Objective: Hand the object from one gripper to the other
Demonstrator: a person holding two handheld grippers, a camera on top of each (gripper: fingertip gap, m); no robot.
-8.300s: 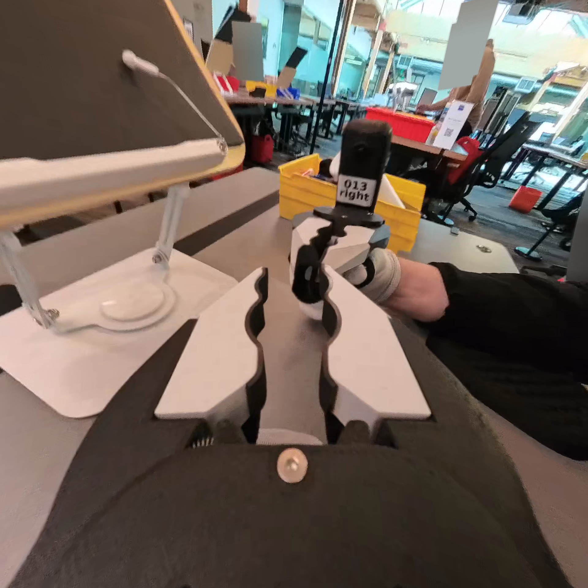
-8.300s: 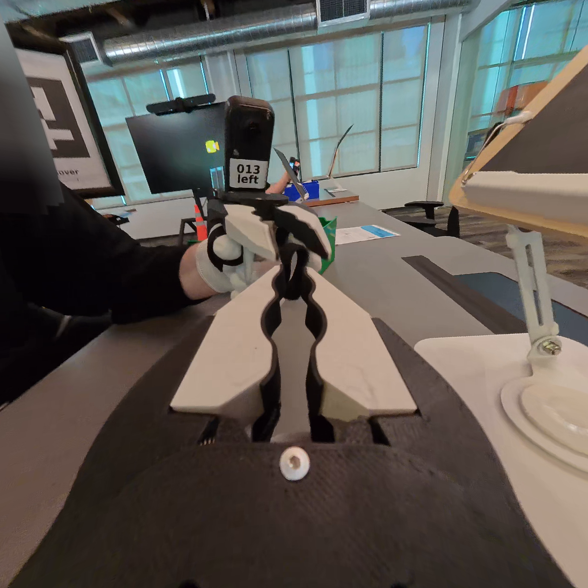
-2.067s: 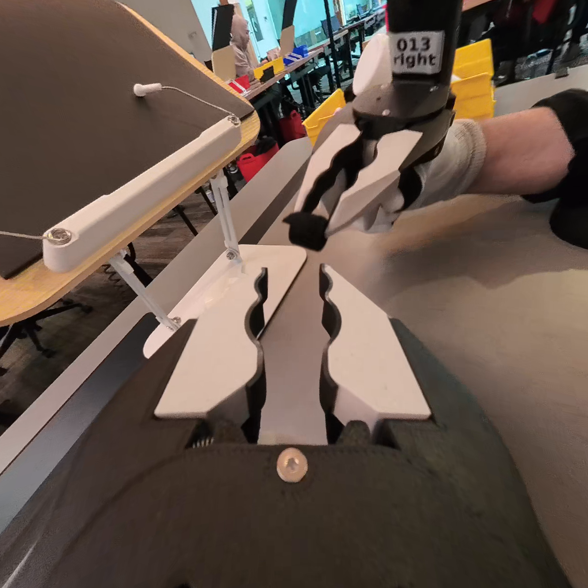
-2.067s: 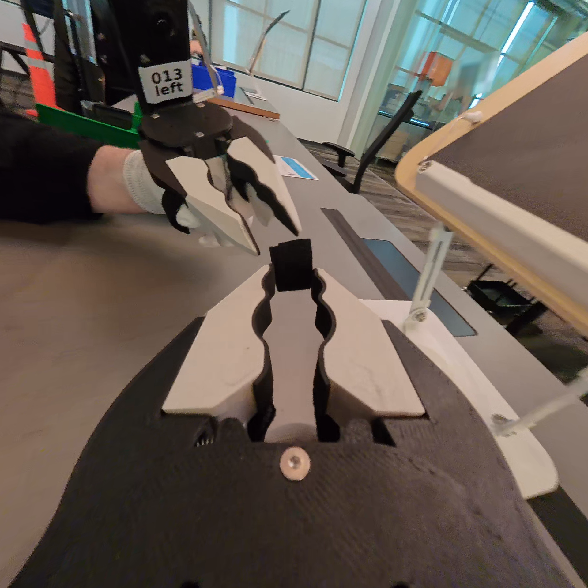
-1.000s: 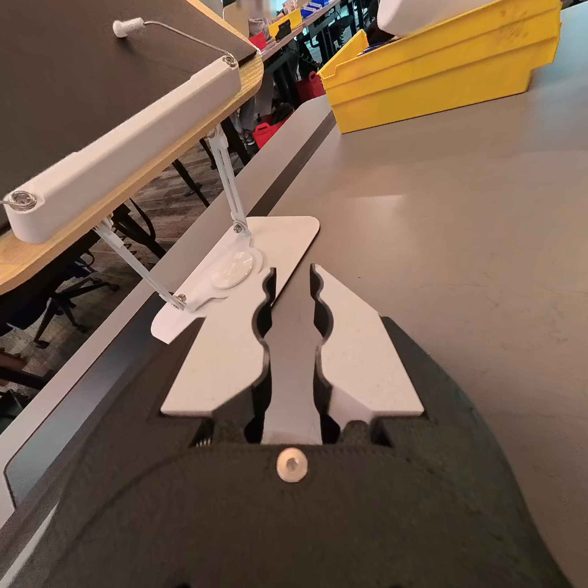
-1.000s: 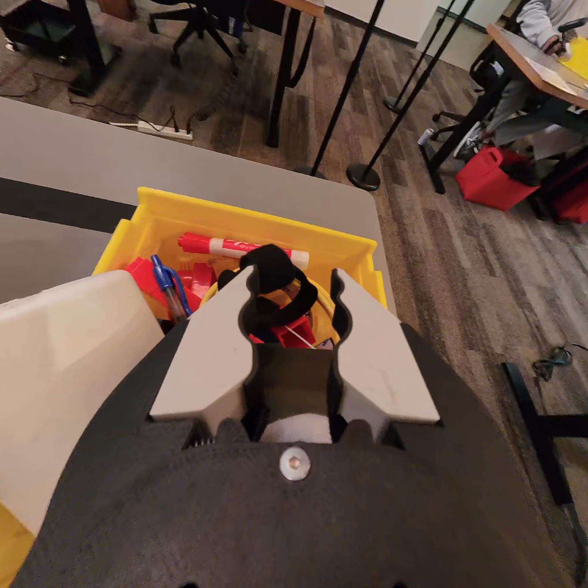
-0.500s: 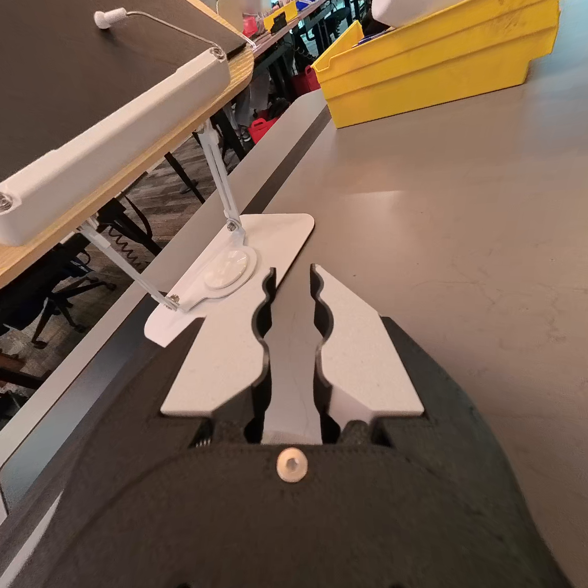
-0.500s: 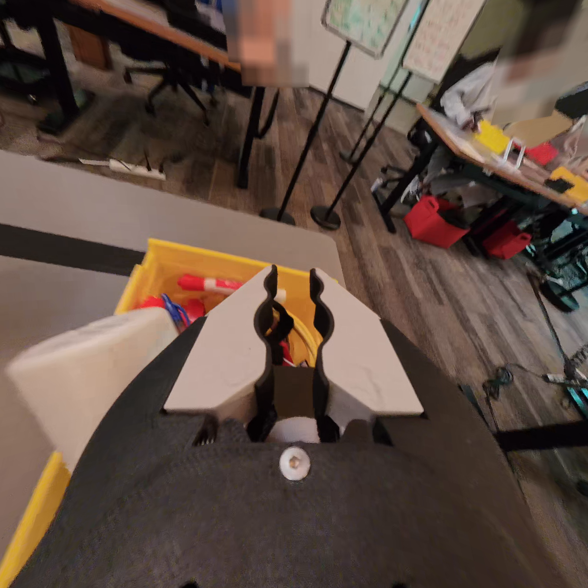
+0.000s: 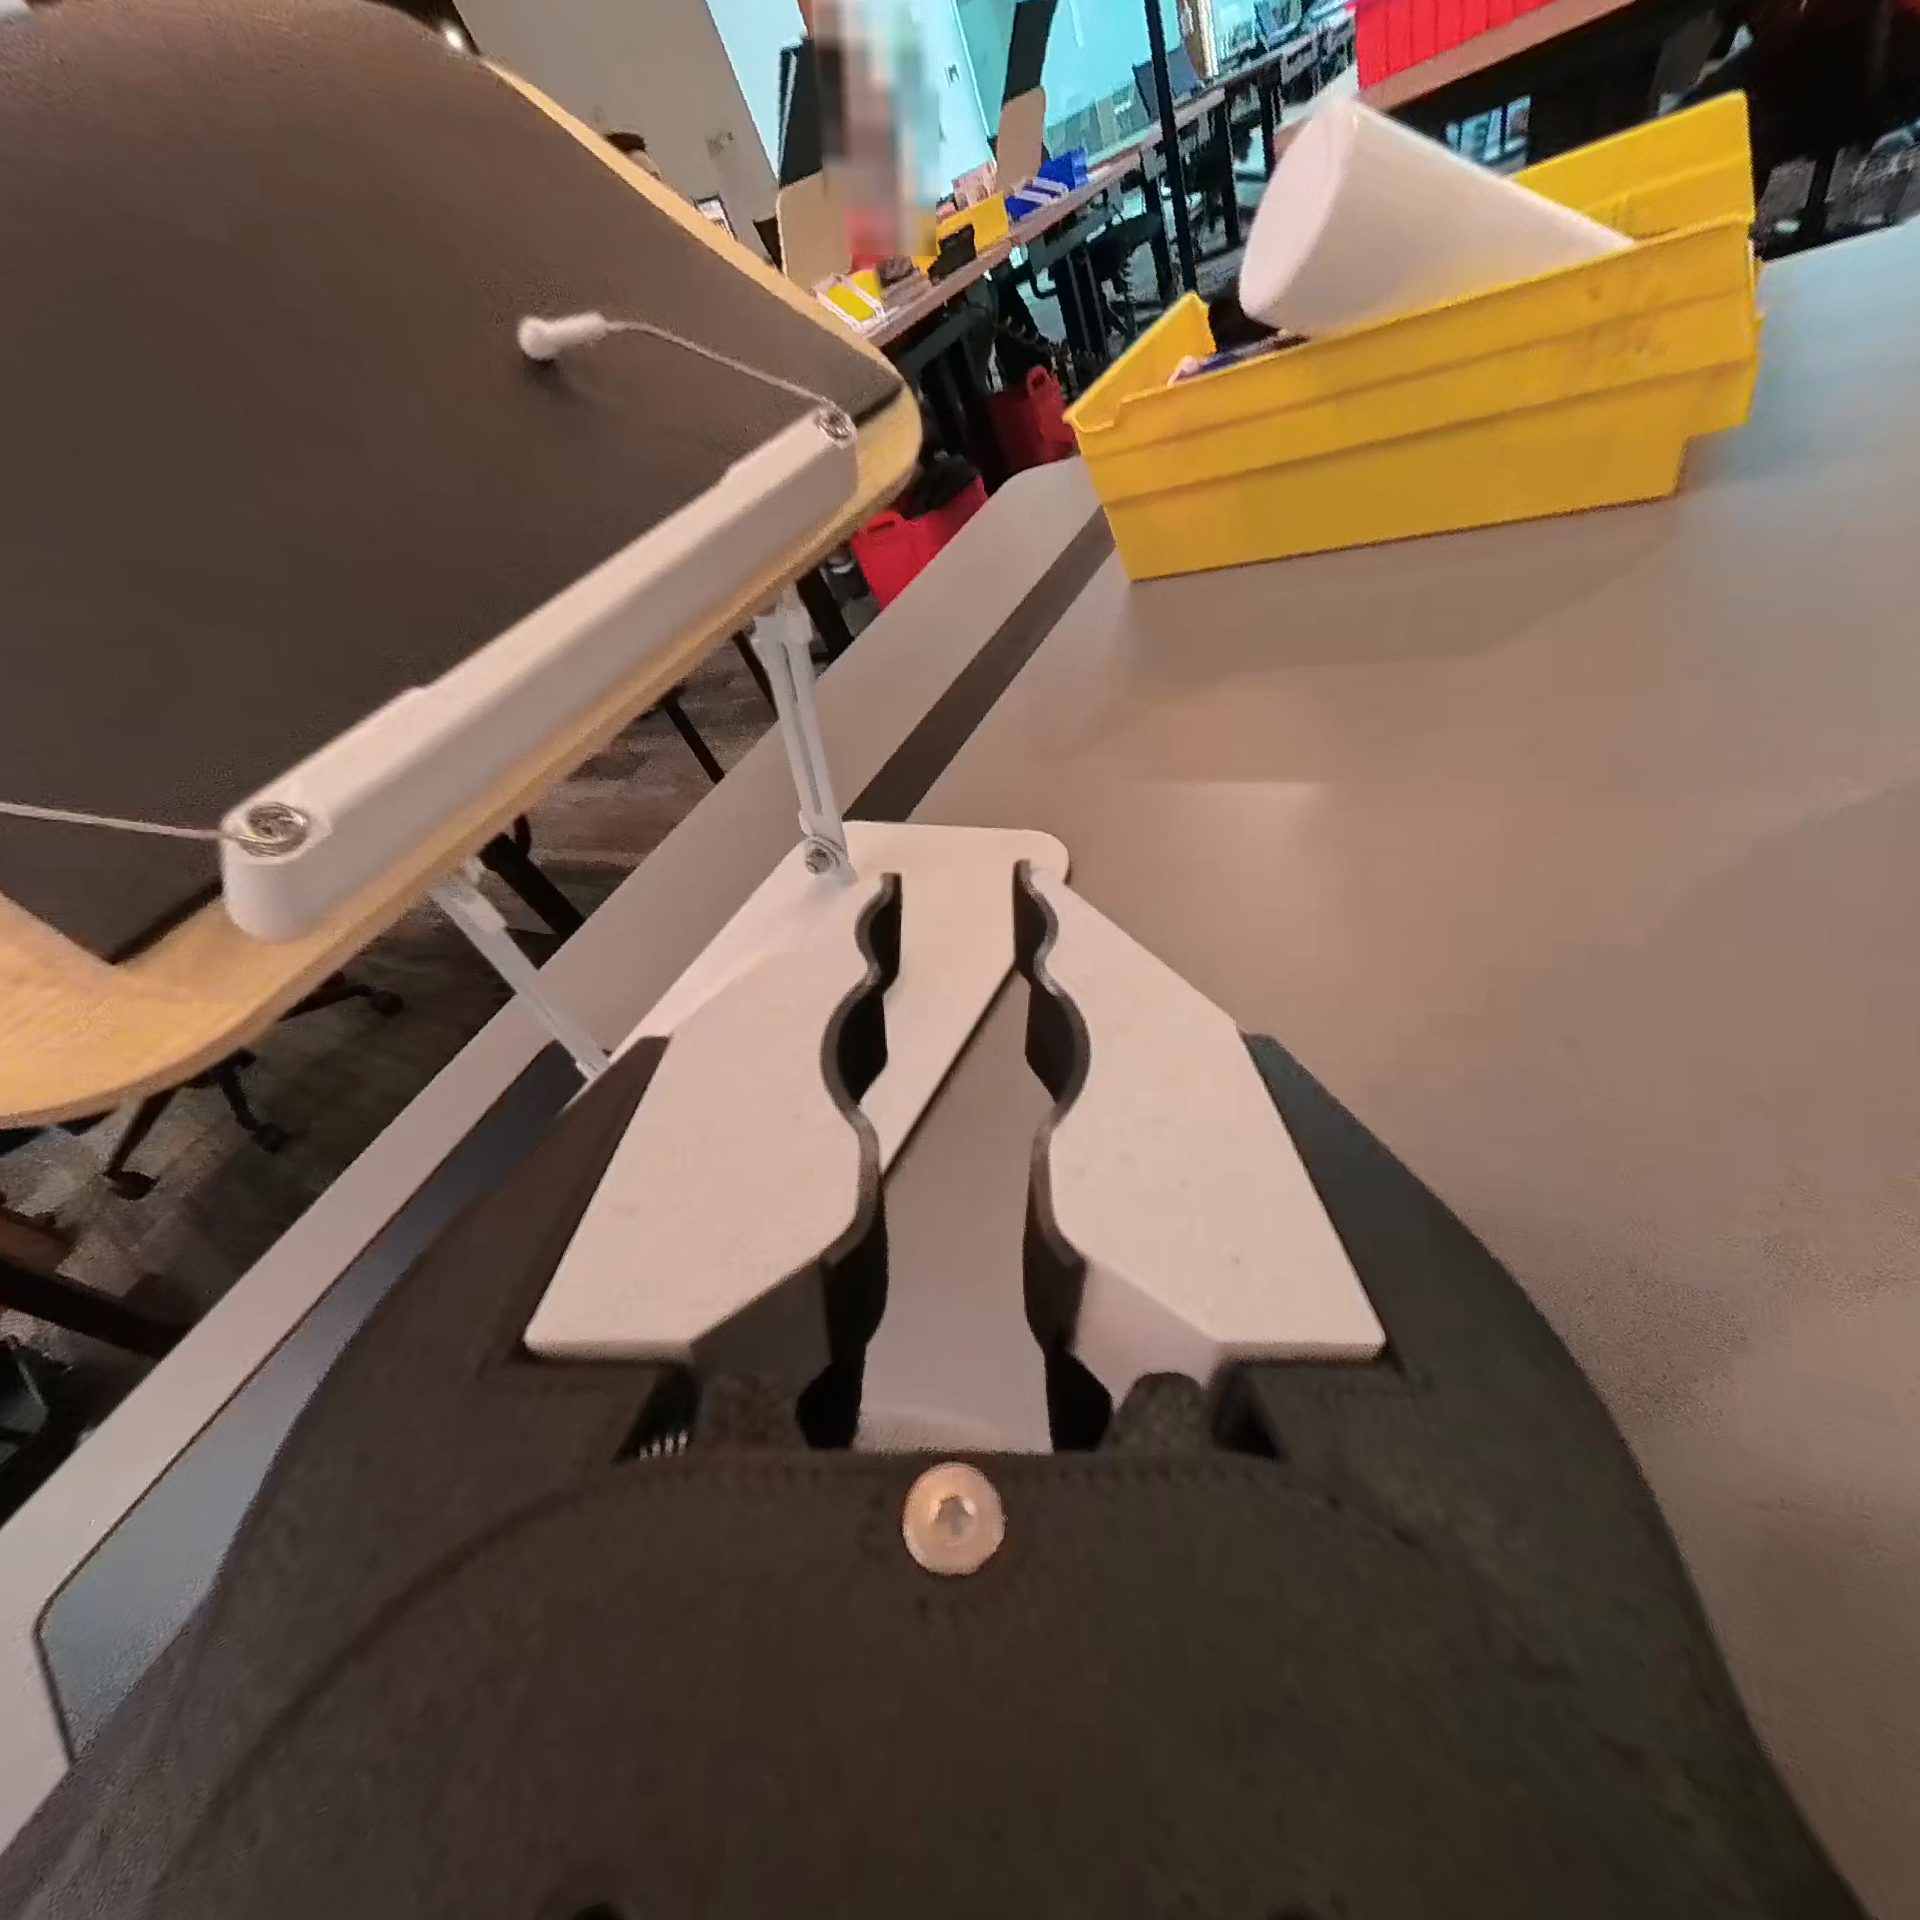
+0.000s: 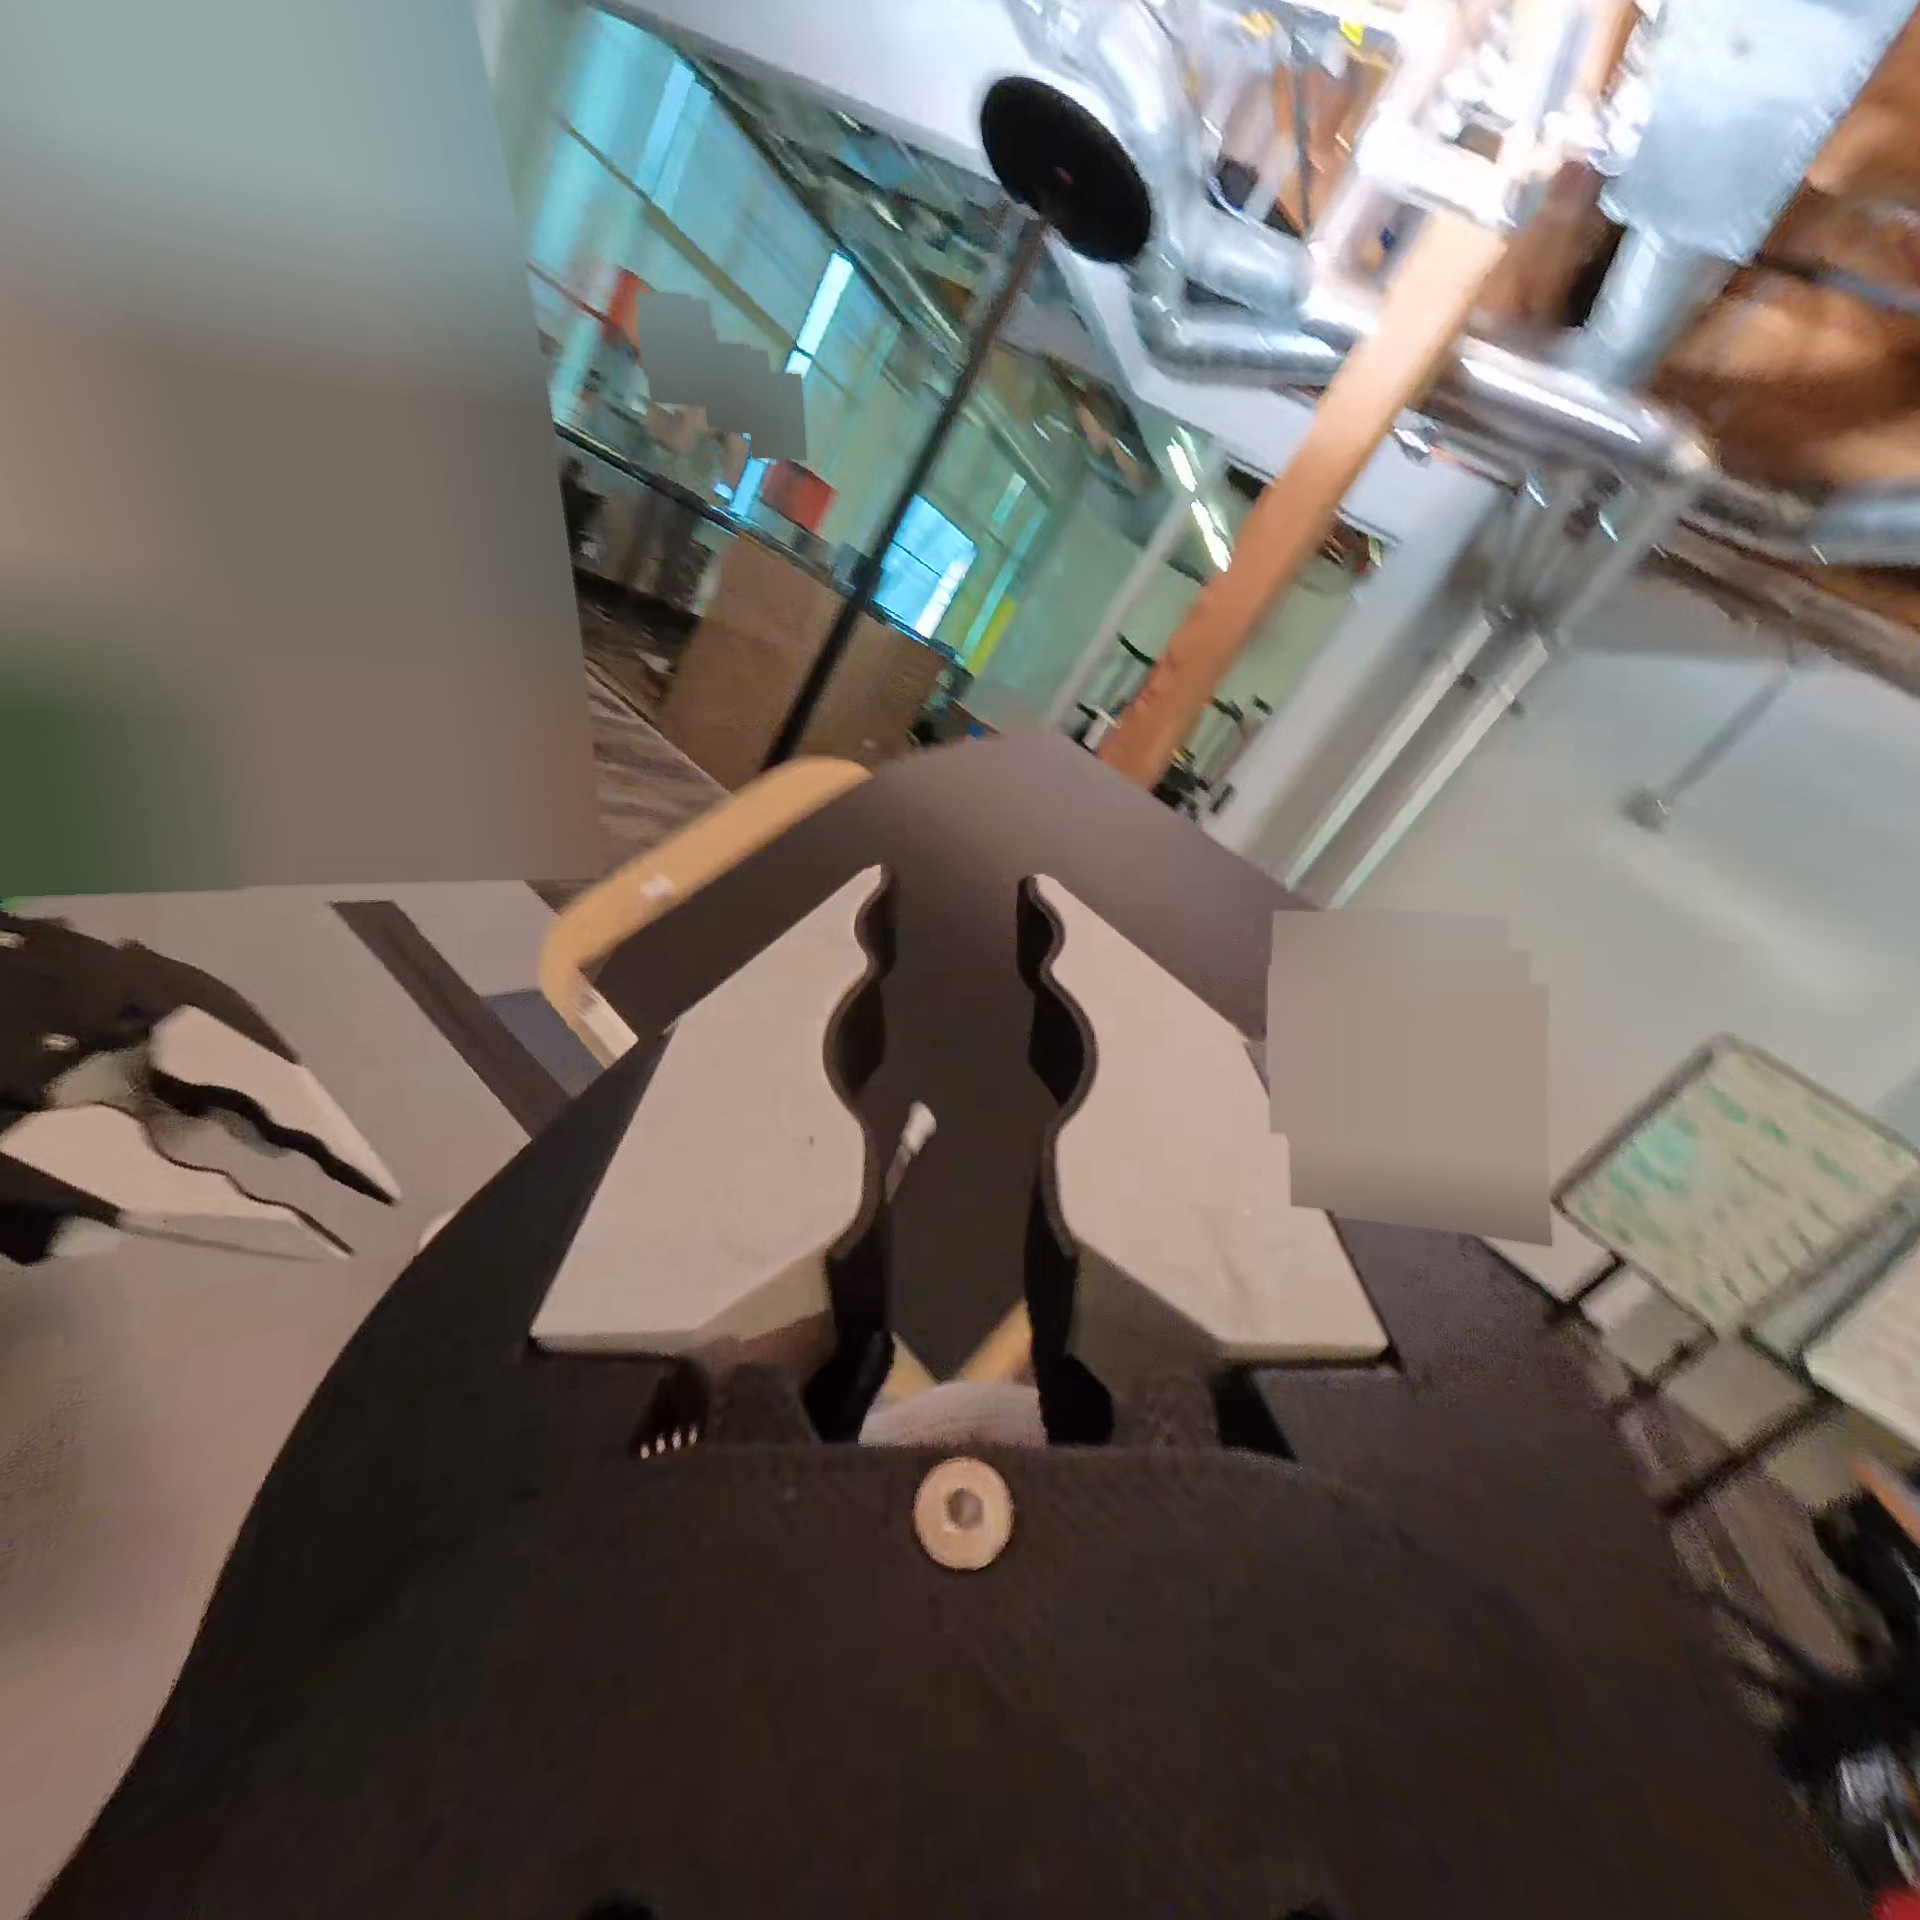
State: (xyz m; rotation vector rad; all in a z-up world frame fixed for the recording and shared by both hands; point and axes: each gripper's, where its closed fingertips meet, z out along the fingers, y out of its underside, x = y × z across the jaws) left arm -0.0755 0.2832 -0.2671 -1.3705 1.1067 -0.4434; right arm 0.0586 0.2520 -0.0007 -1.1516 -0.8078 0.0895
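Note:
My left gripper point(image 9: 956, 883) hovers low over the grey table point(image 9: 1507, 935), its jaws a little apart with nothing between them. My right gripper point(image 10: 954, 881) is raised and points at the tilted dark board point(image 10: 1049, 810), its jaws equally apart and empty. The left gripper also shows at the left edge of the right wrist view point(image 10: 364, 1221). The black strap seen earlier is not visible in either view.
A tilted board on a white stand point(image 9: 364, 468) rises left of my left gripper, and its white base plate point(image 9: 997, 847) lies just ahead of the fingertips. A yellow bin point(image 9: 1403, 447) holding a white cup point(image 9: 1382, 249) stands at the far right.
My right gripper has swung away from above the yellow bin and now points up at the board, and the black strap is gone from between its fingers. My left gripper has tilted up slightly.

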